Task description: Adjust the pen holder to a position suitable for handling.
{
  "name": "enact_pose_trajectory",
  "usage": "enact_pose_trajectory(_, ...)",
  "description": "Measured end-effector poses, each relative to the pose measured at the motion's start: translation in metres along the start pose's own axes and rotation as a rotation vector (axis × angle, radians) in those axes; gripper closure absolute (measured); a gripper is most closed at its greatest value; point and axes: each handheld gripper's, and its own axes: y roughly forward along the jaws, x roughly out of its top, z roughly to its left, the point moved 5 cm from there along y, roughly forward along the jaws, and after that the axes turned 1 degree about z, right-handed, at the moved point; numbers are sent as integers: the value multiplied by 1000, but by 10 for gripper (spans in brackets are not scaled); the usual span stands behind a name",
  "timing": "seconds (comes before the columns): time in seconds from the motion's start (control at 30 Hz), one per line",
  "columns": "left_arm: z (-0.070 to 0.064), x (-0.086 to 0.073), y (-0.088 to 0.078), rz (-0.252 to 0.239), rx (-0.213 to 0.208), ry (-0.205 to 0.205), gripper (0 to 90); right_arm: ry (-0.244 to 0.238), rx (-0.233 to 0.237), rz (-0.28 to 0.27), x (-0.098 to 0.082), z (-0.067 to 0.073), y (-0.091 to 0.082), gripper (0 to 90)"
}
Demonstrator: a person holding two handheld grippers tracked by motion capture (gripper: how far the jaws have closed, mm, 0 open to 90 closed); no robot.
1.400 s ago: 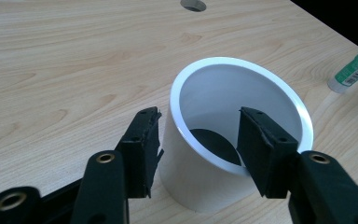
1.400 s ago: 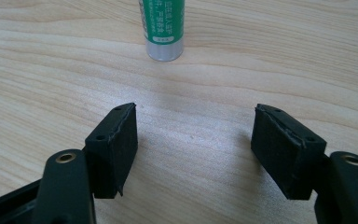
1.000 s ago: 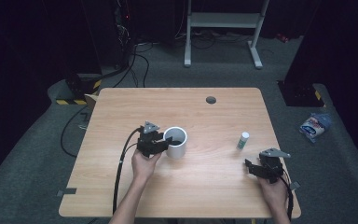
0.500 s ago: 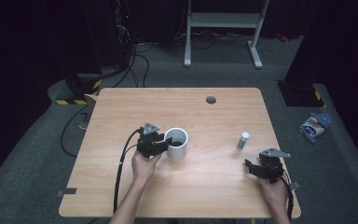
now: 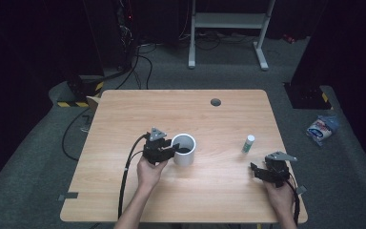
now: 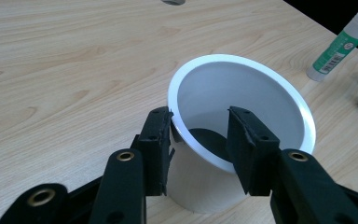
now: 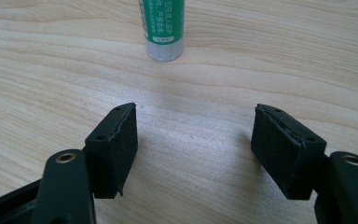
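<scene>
Desk (image 5: 124,119): light wood grain, with a dark round hole (image 5: 215,101) set near its far edge.
White cup (image 5: 185,149): stood upright left of the desk's middle, its mouth open upward; a dark patch is seen at its bottom in the left gripper view.
Left claw (image 5: 173,151): held in the person's left hand (image 5: 150,171) at the near-left wall of the cup. One jaw is placed outside the wall and one inside it, straddling the rim. The outer jaw is seen against the rim; whether the inner one presses the wall cannot be told.
Glue stick (image 5: 248,143): white-capped with a green label, stood upright on the right part of the desk, well apart from the cup.
Right claw (image 5: 256,171): held low over the desk near its near-right corner, jaws spread wide with nothing between them. In the right gripper view the glue stick (image 7: 164,28) is seen ahead of the jaws, apart from them.
Cable (image 5: 126,171): trailed from the left claw toward the desk's near edge.
Floor: a white and blue packet (image 5: 320,129) is lying to the right of the desk.
</scene>
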Motion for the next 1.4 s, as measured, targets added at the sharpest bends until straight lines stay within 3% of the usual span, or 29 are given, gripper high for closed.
enact_pose_trajectory(1.4,-47,-14,-4,6,-103,70,604,0,0,0,0,0,0,316)
